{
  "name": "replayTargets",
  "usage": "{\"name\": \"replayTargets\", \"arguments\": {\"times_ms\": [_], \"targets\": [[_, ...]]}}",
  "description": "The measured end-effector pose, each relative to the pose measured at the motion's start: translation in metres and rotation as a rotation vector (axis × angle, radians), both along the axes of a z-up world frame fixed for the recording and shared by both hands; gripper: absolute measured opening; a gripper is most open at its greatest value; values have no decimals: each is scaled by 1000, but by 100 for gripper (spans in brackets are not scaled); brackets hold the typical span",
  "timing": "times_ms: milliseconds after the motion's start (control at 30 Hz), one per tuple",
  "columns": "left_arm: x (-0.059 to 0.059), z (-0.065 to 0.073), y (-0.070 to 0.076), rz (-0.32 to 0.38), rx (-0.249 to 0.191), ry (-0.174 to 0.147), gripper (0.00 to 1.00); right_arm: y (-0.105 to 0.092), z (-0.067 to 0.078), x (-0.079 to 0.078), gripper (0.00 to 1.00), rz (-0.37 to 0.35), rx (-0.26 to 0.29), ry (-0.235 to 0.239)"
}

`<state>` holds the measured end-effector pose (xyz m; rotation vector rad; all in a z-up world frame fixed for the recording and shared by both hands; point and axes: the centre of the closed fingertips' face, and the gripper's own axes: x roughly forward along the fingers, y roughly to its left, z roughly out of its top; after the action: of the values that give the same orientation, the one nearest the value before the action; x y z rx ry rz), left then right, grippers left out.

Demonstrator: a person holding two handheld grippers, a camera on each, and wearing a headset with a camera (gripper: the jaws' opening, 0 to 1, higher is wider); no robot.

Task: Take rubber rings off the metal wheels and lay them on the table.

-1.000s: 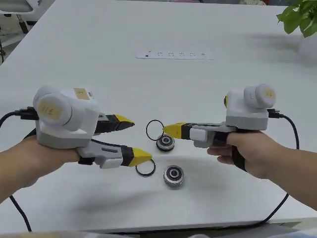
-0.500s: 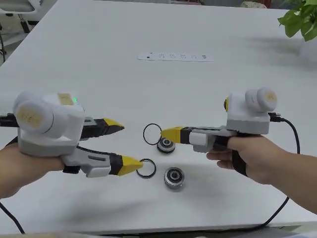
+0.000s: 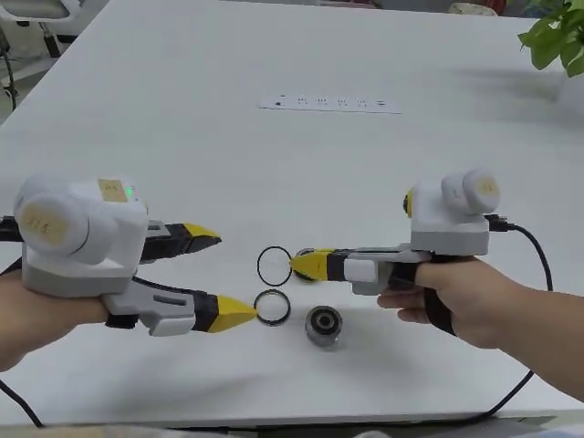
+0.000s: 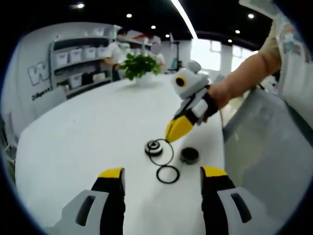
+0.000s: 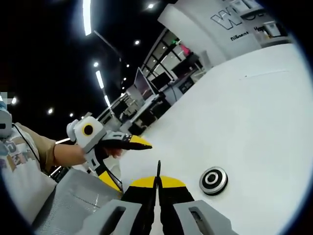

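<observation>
Two metal wheels sit on the white table: a near wheel and a far wheel. The right gripper is pinched on a rubber ring beside the far wheel. A second ring lies flat by the left gripper, whose jaws gape, holding nothing.

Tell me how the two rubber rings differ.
The pinched ring is clamped in the right gripper's shut jaws. The free ring lies flat on the table, ungripped, beside the open left gripper. The pinched ring's band looks thinner and the free ring's looks thicker. Both are black round hoops.
</observation>
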<state>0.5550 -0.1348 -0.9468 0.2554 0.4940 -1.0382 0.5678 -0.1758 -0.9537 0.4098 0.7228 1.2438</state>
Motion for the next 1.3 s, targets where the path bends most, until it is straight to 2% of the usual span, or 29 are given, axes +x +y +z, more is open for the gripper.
{"name": "replayTargets", "arguments": {"times_ms": [233,333,667,1300], "targets": [[-1,-2,4,11,0,6,63,1,-13,-7,0,25,-29,50],[-1,-3,5,14,-1,9,63,1,-19,-8,0,26,-39,89],[-2,-5,7,19,2,14,63,6,-29,-15,0,47,-69,140],[-5,-7,9,23,10,18,63,1,-46,-10,0,51,-135,142]]}}
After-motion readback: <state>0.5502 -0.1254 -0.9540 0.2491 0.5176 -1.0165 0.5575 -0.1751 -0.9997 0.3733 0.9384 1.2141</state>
